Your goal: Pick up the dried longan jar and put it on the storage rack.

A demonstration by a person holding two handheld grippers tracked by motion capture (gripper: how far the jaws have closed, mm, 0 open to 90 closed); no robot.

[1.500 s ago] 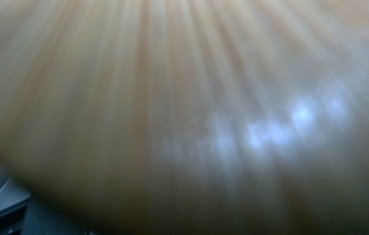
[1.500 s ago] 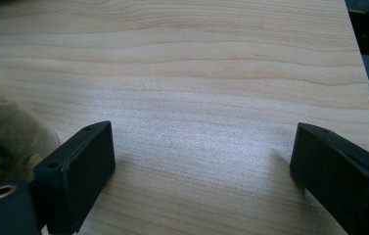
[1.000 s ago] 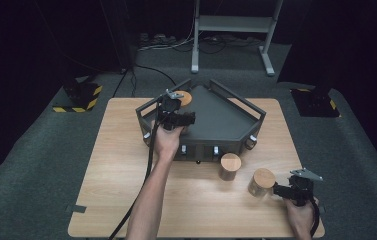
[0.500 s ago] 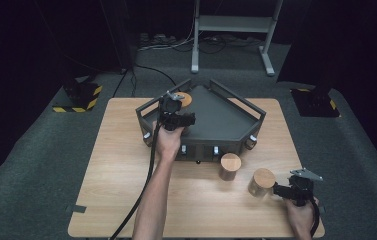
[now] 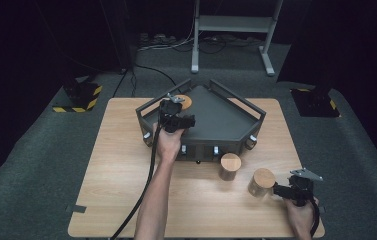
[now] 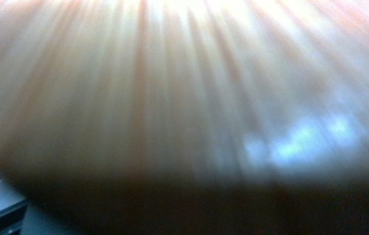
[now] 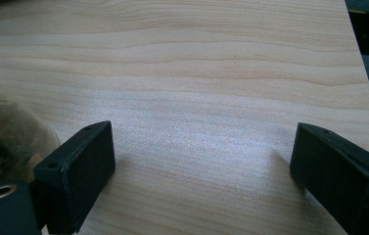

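1. High view: the dark five-sided tray (image 5: 226,117) stands on the tabletop (image 5: 121,170). The left claw (image 5: 173,116) hovers over the tray's left rear corner, just beside a wood-lidded jar (image 5: 183,102) standing inside it. Its opening cannot be told here. Two more lidded jars stand in front of the tray: one (image 5: 230,166) close to its front wall, another (image 5: 262,182) farther right. The right claw (image 5: 278,190) lies just right of that jar.
2. Left gripper view: a blurred, pale wooden surface (image 6: 182,88) fills the frame at close range; its jaws cannot be made out.
3. Right gripper view: the jaws stand wide apart over bare tabletop (image 7: 196,88), holding nothing; a clear jar (image 7: 1,132) sits outside one jaw.
4. No readable writing anywhere.
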